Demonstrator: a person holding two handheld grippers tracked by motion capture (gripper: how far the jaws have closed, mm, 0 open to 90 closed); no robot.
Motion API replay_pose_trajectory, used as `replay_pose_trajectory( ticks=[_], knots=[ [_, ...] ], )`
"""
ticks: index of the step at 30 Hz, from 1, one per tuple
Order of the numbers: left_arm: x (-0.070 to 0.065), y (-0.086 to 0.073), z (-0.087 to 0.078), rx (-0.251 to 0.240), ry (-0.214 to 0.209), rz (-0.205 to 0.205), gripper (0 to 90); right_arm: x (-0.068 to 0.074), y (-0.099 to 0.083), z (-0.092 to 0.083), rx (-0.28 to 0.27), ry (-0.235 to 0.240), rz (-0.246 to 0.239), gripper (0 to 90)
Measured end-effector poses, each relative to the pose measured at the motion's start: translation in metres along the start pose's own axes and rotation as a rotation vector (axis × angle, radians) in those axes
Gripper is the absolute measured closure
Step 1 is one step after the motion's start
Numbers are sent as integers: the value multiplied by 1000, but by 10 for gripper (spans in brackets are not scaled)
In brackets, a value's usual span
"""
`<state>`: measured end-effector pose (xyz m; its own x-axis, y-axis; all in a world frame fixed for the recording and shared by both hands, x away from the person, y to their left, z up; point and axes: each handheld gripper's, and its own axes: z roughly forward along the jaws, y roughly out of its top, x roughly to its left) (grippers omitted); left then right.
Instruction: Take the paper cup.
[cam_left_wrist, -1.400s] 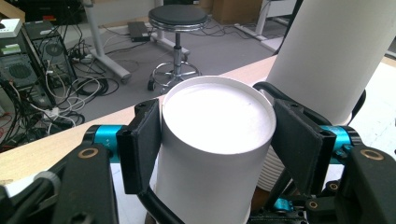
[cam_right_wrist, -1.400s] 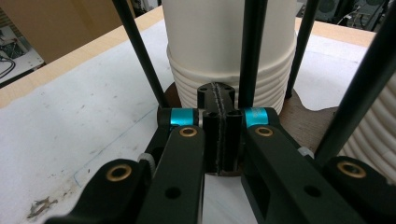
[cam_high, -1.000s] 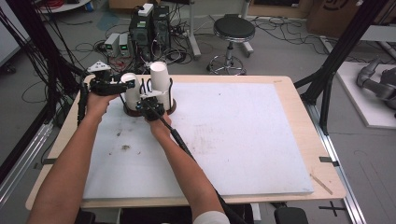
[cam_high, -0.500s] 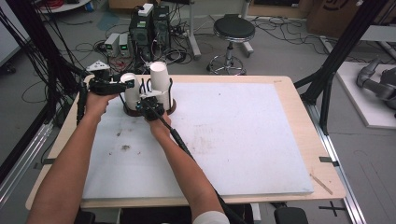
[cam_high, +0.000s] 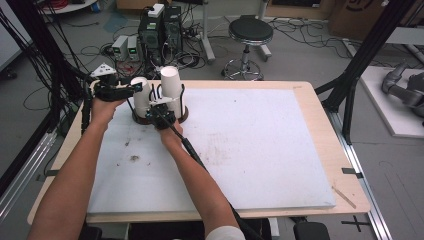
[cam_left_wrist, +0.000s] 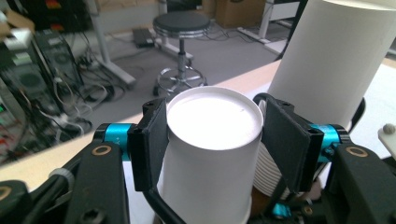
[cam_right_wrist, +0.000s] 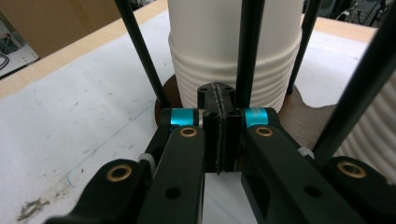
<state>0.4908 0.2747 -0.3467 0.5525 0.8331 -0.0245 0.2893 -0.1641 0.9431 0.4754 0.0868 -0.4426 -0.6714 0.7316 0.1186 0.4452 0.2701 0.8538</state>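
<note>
The left gripper (cam_left_wrist: 215, 140) has just closed its jaws on the topmost white upturned paper cup (cam_left_wrist: 210, 154), pinching it between the pads to lift it off its stack. The right gripper (cam_right_wrist: 219, 135), jaws pressed together empty, braces the brown round wire-post cup holder (cam_right_wrist: 299, 121) beyond its tips.

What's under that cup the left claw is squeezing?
More cups: the cup tops a ribbed stack on a brown base. The left gripper hides the stack's lower part.
</note>
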Motion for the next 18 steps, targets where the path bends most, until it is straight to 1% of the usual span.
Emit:
replay_pose_trajectory(
  ticks=[1,2,4,5,10,12,14,18],
  knots=[
    [0,0,3,9,9,-13,311,0,0,0,0,1,1,900],
    [0,1,5,18,12,-19,261,1,0,0,-1,6,-2,900],
    [0,2,8,17,14,-22,238,1,0,0,-7,6,-6,900],
    [-1,2,9,15,13,-23,237,1,1,-1,-12,7,-11,900],
    [-2,-1,16,45,11,-15,242,3,3,-3,-21,16,-11,900],
    [-3,-1,16,45,11,-1,337,3,4,-2,-16,12,-11,900],
    [-4,-1,16,49,11,5,341,4,5,-2,-14,12,-10,900],
    [-3,0,14,57,6,-10,345,4,5,-1,-10,8,-8,900]
  ],
)
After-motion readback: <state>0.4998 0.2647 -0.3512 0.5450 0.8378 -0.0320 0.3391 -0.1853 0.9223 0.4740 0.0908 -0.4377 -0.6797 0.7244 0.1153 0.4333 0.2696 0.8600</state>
